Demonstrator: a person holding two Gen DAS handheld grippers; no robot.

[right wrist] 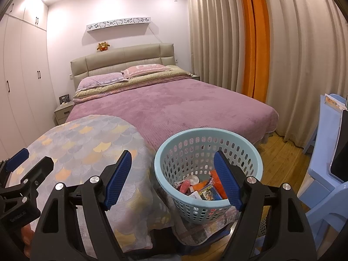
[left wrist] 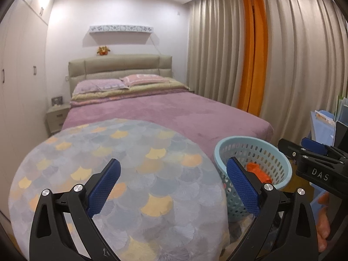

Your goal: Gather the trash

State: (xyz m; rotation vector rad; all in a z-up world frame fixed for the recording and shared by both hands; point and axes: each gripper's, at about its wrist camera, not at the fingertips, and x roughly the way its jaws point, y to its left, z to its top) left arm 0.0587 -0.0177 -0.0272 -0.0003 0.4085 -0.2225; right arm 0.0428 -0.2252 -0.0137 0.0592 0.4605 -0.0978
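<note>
Bedroom light falls on a bed with a mauve cover filling the centre of both views, grey curtains with an orange strip down the right side. At lower left a round bench under a scale-patterned cloth stands against the foot of the bed, its top bare where the views show it. Just right of it, lower centre of the right wrist view, the pale blue basket sits with its mouth open upward, close to the bench edge so that scraps need only a short carry. Inside lies the trash: wrappers, an orange packet, a printed card (the rest too jumbled to name). The left tongs hang wide and empty over the cloth; the right tongs are likewise spread, nothing between the pads, framing the basket's near rim. Judging by the bare cloth and the filled basket, collecting looks largely done. A blue plastic chair stands at the right edge
</note>
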